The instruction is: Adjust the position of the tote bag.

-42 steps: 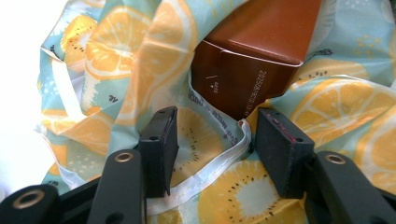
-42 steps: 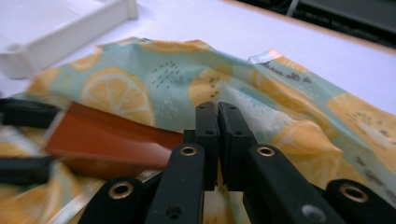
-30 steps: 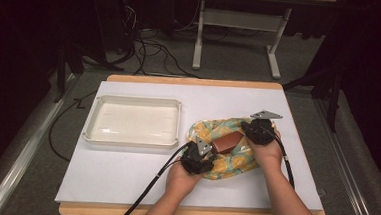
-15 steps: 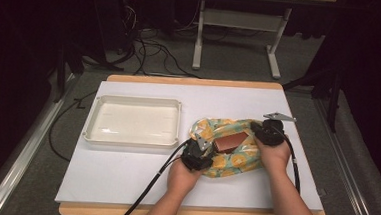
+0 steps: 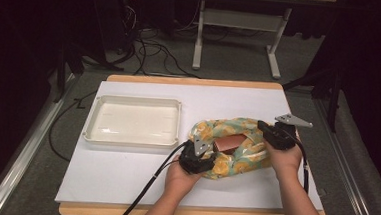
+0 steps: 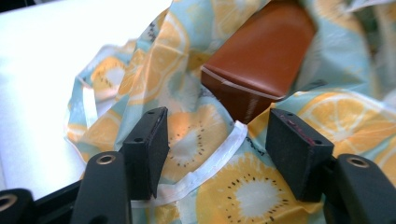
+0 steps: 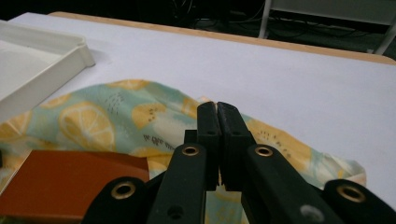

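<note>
A fruit-print cloth bag [image 5: 237, 128] lies on the white table top with a brown box [image 5: 228, 143] showing in its mouth. My left gripper [image 5: 208, 155] is at the bag's near left edge. Its jaws have just been opening and now stand open; the white hem of the bag [image 6: 243, 191] lies between them without being pressed, and the box [image 6: 264, 56] is just beyond. My right gripper [image 5: 260, 125] is at the bag's right side, shut [image 7: 217, 112], and I see no cloth between its pads. Below it are the bag [image 7: 93, 121] and the box [image 7: 70, 182].
A shallow white tray [image 5: 132, 140] sits left of the bag, its corner close to the cloth [image 7: 56, 70]. The white mat ends at a wooden table edge [image 5: 195, 81] at the back. Cables trail from both grippers toward the near edge.
My right gripper has moved to the right and slightly up, away from the bag's middle. The left hand has stayed where it was.
</note>
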`<state>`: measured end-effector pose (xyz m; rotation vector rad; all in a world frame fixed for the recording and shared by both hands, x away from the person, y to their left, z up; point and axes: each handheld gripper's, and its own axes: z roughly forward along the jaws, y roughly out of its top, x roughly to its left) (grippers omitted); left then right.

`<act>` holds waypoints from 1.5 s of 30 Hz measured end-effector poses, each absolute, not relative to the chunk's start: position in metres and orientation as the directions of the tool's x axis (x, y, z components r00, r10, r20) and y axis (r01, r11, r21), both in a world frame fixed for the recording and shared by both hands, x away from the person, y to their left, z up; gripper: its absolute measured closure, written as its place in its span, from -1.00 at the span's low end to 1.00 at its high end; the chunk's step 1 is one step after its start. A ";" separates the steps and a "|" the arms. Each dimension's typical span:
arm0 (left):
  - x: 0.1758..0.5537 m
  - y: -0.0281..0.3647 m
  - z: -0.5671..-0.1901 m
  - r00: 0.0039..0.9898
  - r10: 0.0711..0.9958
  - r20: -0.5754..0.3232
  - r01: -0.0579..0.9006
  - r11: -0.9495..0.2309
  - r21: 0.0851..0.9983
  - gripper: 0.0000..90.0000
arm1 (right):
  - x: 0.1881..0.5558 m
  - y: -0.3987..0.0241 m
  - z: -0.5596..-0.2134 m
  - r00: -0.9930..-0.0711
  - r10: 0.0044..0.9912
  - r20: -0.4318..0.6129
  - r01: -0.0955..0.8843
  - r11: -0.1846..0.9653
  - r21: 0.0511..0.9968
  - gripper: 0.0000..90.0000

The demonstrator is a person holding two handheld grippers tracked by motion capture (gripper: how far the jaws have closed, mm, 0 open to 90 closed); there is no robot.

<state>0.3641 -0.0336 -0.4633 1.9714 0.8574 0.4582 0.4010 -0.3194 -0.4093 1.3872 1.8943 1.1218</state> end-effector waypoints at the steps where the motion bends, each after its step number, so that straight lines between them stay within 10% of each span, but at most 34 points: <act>1: 0.361 -0.033 -0.460 0.693 0.721 -0.015 0.369 -0.337 0.866 -0.12 | 0.400 -0.319 -0.410 -0.334 0.941 0.048 0.495 0.132 0.859 0.98; 13: 0.374 -0.047 -0.434 0.761 0.648 -0.039 0.276 -0.269 0.923 0.36 | 0.403 -0.308 -0.426 -0.350 0.936 0.042 0.524 0.159 0.836 0.96; 22: 0.389 -0.051 -0.465 0.781 0.622 -0.053 0.320 -0.325 0.890 -0.33 | 0.404 -0.307 -0.436 -0.355 0.934 0.038 0.542 0.172 0.823 0.91; 39: 0.370 -0.042 -0.454 0.783 0.619 -0.063 0.324 -0.321 0.890 -0.45 | 0.394 -0.308 -0.435 -0.368 0.929 0.045 0.522 0.166 0.836 0.86; 45: 0.374 -0.050 -0.412 0.774 0.629 -0.077 0.242 -0.182 0.953 0.49 | 0.395 -0.309 -0.435 -0.368 0.929 0.043 0.517 0.166 0.840 0.88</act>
